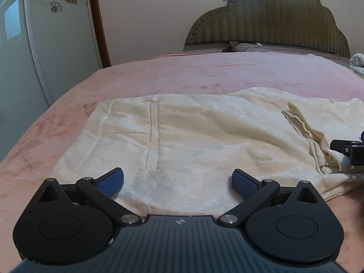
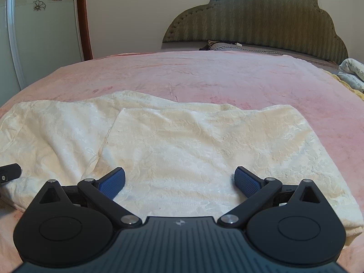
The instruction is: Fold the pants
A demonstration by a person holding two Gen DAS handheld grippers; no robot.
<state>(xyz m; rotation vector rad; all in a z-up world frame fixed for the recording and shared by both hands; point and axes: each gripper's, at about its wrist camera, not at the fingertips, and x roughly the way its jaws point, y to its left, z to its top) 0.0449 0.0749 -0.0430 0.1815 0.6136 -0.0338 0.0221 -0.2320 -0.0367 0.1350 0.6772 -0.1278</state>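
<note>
Cream textured pants (image 1: pixel 182 132) lie flat on the pink bed cover, waistband end to the left with a pocket seam showing. Their right part is folded back over itself, with a doubled hem edge (image 1: pixel 304 127). My left gripper (image 1: pixel 178 183) hovers open over the near edge of the cloth, nothing between its blue pads (image 1: pixel 111 183). In the right wrist view the folded layer (image 2: pixel 204 145) of the pants (image 2: pixel 56 127) fills the middle. My right gripper (image 2: pixel 179 182) is open just above it and holds nothing. The right gripper's black tip (image 1: pixel 348 151) shows at the left view's right edge.
The pink blanket (image 1: pixel 204 72) covers the bed, with a padded green headboard (image 1: pixel 268 20) and a pillow (image 1: pixel 241 46) at the far end. Bundled bedding (image 2: pixel 352 72) lies at the far right. A glass door and a brown door frame (image 1: pixel 97 22) stand to the left.
</note>
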